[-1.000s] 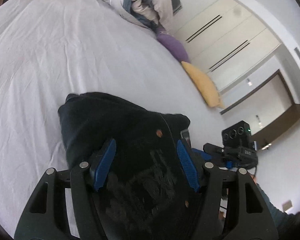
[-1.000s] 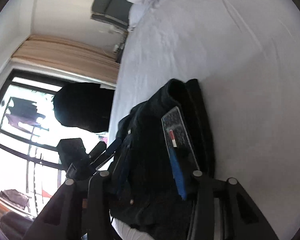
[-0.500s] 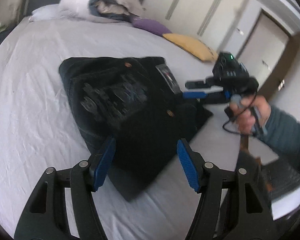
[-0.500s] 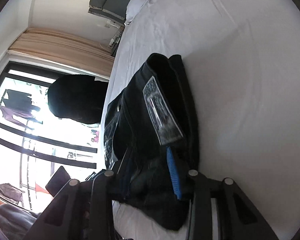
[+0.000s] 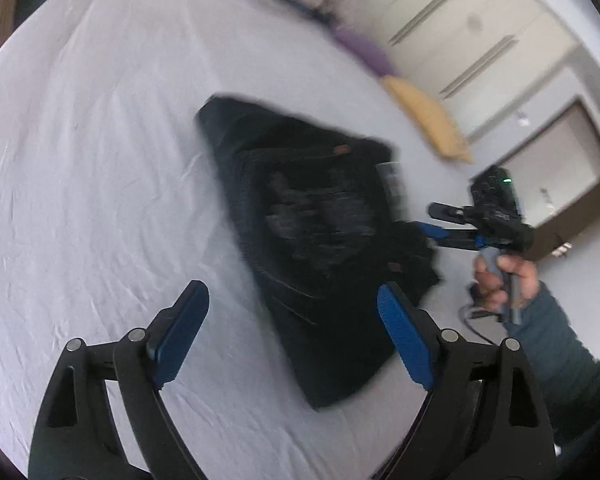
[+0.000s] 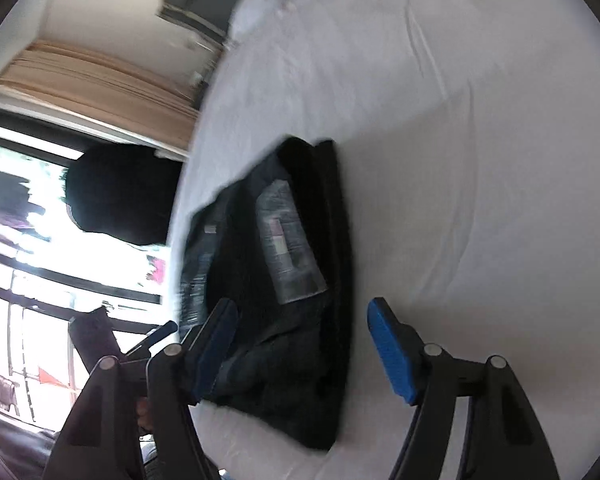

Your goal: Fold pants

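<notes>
Pants (image 5: 320, 248) released, both grippers now apart.

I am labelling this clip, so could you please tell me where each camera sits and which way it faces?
Left wrist: on the left gripper, jaws open, facing across the white bed at the folded black pants; the right gripper and right hand show.
Right wrist: on the right gripper, jaws open, facing the pants and window.
Shared: pants, bed.
</notes>
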Available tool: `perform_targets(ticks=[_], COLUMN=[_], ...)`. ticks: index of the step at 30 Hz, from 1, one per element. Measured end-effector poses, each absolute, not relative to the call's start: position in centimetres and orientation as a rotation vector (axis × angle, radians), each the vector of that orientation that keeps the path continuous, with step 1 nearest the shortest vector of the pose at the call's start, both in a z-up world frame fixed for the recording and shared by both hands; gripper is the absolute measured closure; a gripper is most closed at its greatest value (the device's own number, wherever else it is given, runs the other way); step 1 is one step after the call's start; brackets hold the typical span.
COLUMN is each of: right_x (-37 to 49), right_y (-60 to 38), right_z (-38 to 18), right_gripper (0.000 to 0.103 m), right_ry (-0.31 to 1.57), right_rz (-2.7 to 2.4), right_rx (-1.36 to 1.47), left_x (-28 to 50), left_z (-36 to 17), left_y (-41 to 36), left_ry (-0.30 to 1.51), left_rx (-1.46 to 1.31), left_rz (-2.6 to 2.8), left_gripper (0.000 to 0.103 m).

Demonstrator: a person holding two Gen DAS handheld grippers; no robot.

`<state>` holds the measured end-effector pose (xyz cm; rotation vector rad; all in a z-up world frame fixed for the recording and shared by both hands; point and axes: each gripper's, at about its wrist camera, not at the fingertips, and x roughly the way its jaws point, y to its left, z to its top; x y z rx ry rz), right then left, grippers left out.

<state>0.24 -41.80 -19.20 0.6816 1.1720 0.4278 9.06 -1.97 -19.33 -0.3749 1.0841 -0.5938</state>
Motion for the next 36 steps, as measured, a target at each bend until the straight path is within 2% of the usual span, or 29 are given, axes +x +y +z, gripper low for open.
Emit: perform_targets(ticks=[6,10,12,15,17,18,20,21,23,26,36], right_x=[2.8,3.9,4.0,4.1,3.8,3.6,2.9,2.6,2.0,1.9,6.5], right_y=[-41.4,-40.2,-39.6,-38.2,-37.5,-37.4,-37.3,-37.1,-36.2,-34.7,-30.2], right_z=[-21.4,-22.1,-22.1,-21.7,-21.3,-21.2,-20.4,-19.9,-18.7,-16.8,-8.8], right_gripper=[0.033,0.032,0.032,0.034,0.054,0.058,0.073,0.075,0.081,0.082,0.083], right_ry=[1.203,1.212,1.213,1.213,1.211,1.209,1.177,1.162,1.133,1.102,0.963], right_rz=[0.455,0.494,0.503,0.509,0.479,0.463,0.449,0.446,0.428,0.413,0.519], right_rx=[0.753,0.787,0.788,0.732,0.658,0.635,0.602,0.586,0.524,0.453,0.374], left_x=[13.0,14.0,14.4,14.6,14.8,14.7,14.6,14.5,14.5,14.7,17.6], left_z=[-21.7,-21.7,-21.9,-22.1,-22.1,-22.1,-21.9,-21.7,-20.9,-19.4,-10.4], left_y=[-3.0,-3.8,-4.1,-3.4,-3.0,-2.9,-2.9,-2.9,-3.3,-3.5,1.5], left_ry=[1.16,1.198,1.224,1.231,1.224,1.218,1.208,1.203,1.19,1.16,0.992], left_rx=[-0.475,-0.488,-0.491,-0.536,-0.571,-0.575,-0.583,-0.578,-0.553,-0.537,-0.484], left_rz=[-0.592,-0.651,-0.66,-0.645,-0.628,-0.624,-0.622,-0.623,-0.622,-0.625,-0.587], left_gripper=[0.017,0.021,0.043,0.059,0.068,0.072,0.075,0.078,0.082,0.085,0.086])
